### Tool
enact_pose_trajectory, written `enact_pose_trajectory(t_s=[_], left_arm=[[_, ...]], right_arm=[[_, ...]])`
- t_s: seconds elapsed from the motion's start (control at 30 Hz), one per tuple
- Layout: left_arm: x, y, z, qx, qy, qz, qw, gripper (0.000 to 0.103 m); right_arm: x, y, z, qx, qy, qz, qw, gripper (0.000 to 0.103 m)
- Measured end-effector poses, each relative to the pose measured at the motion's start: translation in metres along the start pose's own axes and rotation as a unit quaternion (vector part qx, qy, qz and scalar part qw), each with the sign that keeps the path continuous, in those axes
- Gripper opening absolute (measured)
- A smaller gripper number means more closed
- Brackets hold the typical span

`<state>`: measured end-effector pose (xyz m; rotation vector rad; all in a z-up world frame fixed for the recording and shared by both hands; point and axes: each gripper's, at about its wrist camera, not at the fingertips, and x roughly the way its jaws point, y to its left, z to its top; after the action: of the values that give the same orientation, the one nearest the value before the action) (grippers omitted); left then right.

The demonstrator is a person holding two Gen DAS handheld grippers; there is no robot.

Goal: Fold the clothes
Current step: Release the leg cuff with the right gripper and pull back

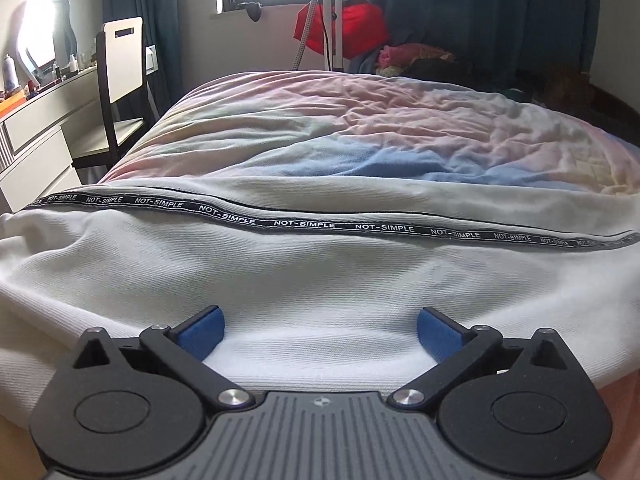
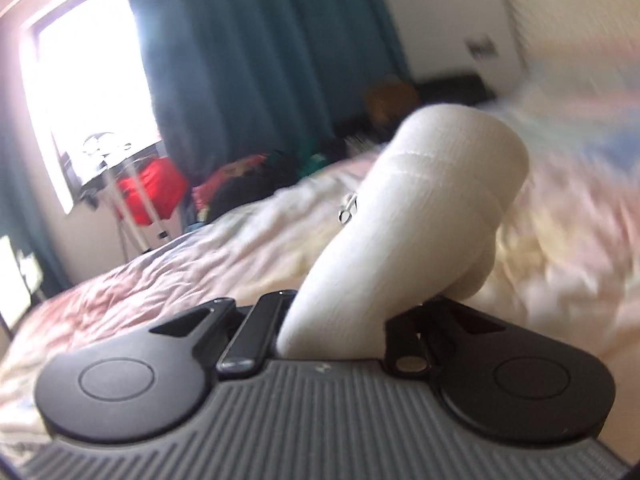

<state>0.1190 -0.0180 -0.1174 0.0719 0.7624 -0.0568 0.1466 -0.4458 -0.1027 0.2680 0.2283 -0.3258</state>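
White garment flat under spread left tool, lettered tape visible, right tool pinching a fold

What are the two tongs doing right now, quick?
Left tongs: open, blue pads apart over the white garment, gripping nothing.
Right tongs: shut on a fold of white fabric.

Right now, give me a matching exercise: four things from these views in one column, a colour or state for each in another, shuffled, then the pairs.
1. left hand-held gripper
2. right hand-held gripper
3. trim tape
4. curtain

A. teal
B. shut on white garment
C. open
D. black with white lettering

Pairs: 1-C, 2-B, 3-D, 4-A
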Motion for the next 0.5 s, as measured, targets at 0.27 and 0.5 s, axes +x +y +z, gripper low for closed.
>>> enact_pose_trajectory(t_s=[0.27, 0.5], left_arm=[[-0.024, -0.001, 0.013, 0.013, -0.040, -0.002, 0.9991, 0.101], [-0.050, 0.008, 0.027, -0.014, -0.083, -0.008, 0.9964, 0.101]], right_arm=[[-0.077, 0.148, -0.053, -0.264, -0.059, 0.159, 0.950, 0.012], [-0.092, 0.208, -0.163, -0.457, 0.021, 0.227, 0.860, 0.012]])
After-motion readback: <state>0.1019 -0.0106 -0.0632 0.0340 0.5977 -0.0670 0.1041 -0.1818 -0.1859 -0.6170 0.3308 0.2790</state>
